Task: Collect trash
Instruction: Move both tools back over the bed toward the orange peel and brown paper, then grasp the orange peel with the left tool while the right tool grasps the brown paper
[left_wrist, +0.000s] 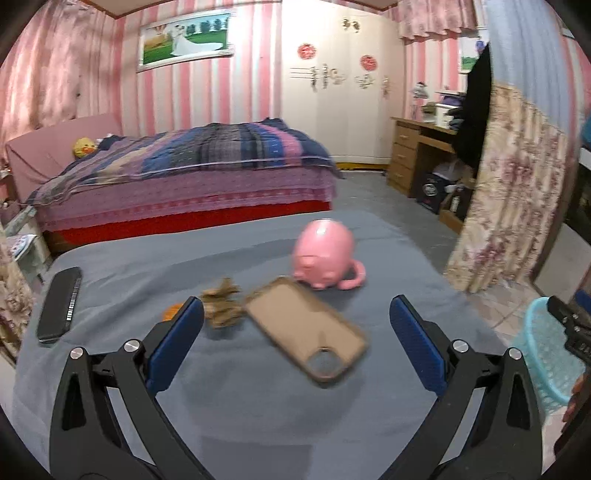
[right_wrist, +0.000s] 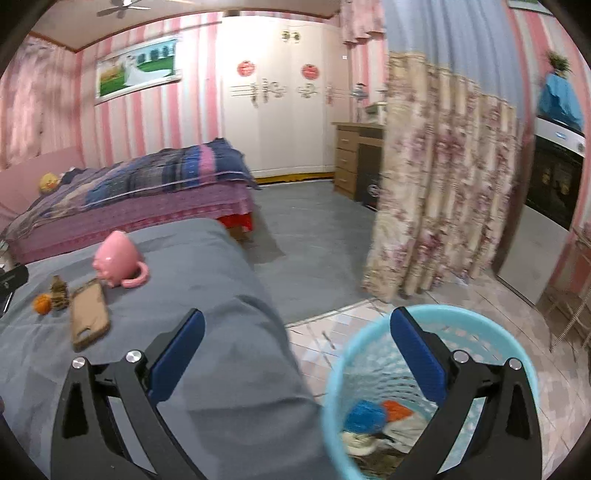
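My left gripper (left_wrist: 295, 302) is open above the grey-covered table (left_wrist: 258, 406), with nothing between its blue pads. Just ahead of it lie a crumpled brown paper (left_wrist: 221, 306) and a small orange scrap (left_wrist: 171, 312). My right gripper (right_wrist: 297, 314) is open and empty, straddling the table's right edge and the light blue mesh basket (right_wrist: 332, 406) on the floor. Inside the basket are a blue wad (right_wrist: 364, 415), an orange piece (right_wrist: 395, 408) and white paper (right_wrist: 402, 424). The right wrist view shows the orange scrap (right_wrist: 42, 303) and brown paper (right_wrist: 59, 293) far left.
A tan phone case (left_wrist: 306, 328), a pink pig mug (left_wrist: 325, 258) and a black phone (left_wrist: 61, 304) also lie on the table. The basket (left_wrist: 546, 354) stands on tiles off the table's right side. A bed (left_wrist: 177, 177) is behind and a floral curtain (right_wrist: 443, 184) hangs at the right.
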